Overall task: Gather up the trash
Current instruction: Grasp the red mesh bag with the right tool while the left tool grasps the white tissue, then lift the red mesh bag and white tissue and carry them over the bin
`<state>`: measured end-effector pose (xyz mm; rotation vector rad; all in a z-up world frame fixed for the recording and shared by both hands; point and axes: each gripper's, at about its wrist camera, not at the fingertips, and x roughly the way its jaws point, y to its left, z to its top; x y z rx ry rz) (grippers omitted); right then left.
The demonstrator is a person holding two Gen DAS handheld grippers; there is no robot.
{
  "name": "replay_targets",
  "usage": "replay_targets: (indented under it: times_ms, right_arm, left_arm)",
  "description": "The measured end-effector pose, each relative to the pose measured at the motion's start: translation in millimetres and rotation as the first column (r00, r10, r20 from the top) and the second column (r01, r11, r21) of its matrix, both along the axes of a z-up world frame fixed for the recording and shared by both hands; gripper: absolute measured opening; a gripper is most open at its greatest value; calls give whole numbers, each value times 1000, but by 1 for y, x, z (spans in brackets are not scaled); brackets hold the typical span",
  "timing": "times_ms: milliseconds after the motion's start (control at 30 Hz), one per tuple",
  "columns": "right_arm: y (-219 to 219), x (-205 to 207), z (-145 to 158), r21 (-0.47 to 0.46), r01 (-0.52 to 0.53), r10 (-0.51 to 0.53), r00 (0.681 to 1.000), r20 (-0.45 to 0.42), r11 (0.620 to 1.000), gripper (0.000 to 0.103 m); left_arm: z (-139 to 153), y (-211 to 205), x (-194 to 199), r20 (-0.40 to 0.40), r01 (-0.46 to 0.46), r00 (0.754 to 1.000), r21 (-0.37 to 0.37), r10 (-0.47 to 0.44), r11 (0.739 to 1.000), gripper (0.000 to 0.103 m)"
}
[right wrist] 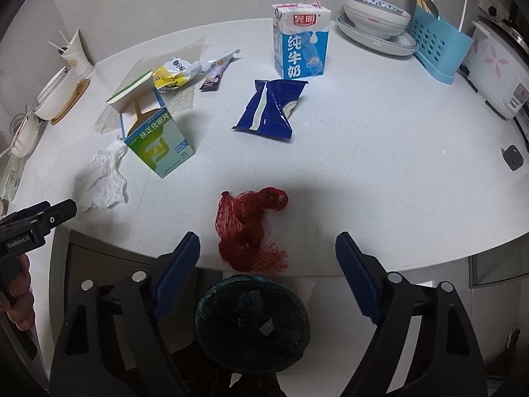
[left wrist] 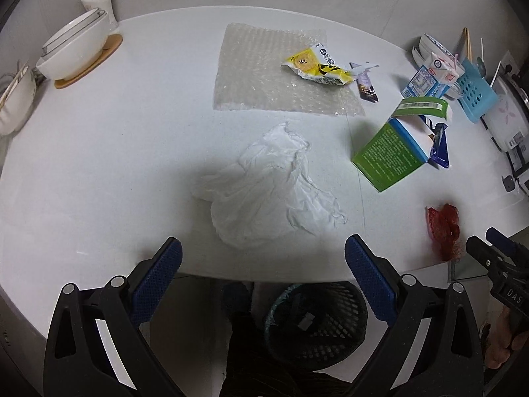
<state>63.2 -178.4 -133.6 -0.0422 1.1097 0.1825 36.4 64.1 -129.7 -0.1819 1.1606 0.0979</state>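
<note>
1. Your white table (right wrist: 363,152) carries all the litter.
2. Near its front edge lie a red mesh bag (right wrist: 251,228) and crumpled tissue (left wrist: 271,185).
3. Farther back: green box (right wrist: 158,139), blue wrapper (right wrist: 267,109), milk carton (right wrist: 301,43), bubble wrap (left wrist: 264,72).

Before you: a matt speckled table (right wrist: 380,152), crumpled soft tissue (left wrist: 274,185), glossy blue foil wrapper (right wrist: 269,109), coarse red mesh netting (right wrist: 251,228)

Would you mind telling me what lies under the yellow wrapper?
The yellow wrapper lies on a clear bubble wrap sheet, which rests on the white table. Anything beneath the wrapper itself is hidden.
</note>
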Motion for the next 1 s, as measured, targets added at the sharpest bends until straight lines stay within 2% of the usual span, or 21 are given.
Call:
replay_targets:
  times_ms: [400,600,700,767,800,833,867,900,1000]
  right_arm:
    - [15,29,-21,-24,27,-29,996,-88,999,61]
    - [20,32,-31,-36,24,-28,992,-122,999,51]
    - [22,32,-34,-41,19,-24,991,-130,999,48]
    - [24,32,-36,-47,15,-22,990,-141,999,44]
    - [25,33,-38,-54,12,-20,989,-148,998,40]
    - [26,33,-39,-57,9,-18,988,-151,998,37]
    - [27,32,-40,-61,6,-15,988,-155,998,30]
    - [29,32,-41,-68,5,-15,987,-157,998,22]
    - [29,33,-40,-64,8,-18,987,-159,998,16]
  left_arm:
    - [-28,12,43,-68,47,997,18,-45,999,93]
    - [-38,9,49,-115,39,993,52,-33,998,79]
    - [-37,9,50,-116,40,993,90,-30,995,66]
    - [-33,6,50,-124,49,992,92,-38,995,44]
    - [-31,5,50,-132,53,990,91,-41,994,36]
    - [-30,2,51,-139,60,989,91,-47,994,15]
    - [-29,0,52,-145,68,988,90,-55,994,6]
    - [-29,-1,52,-145,70,988,92,-57,993,6]
    - [-28,1,52,-139,64,989,73,-54,995,4]
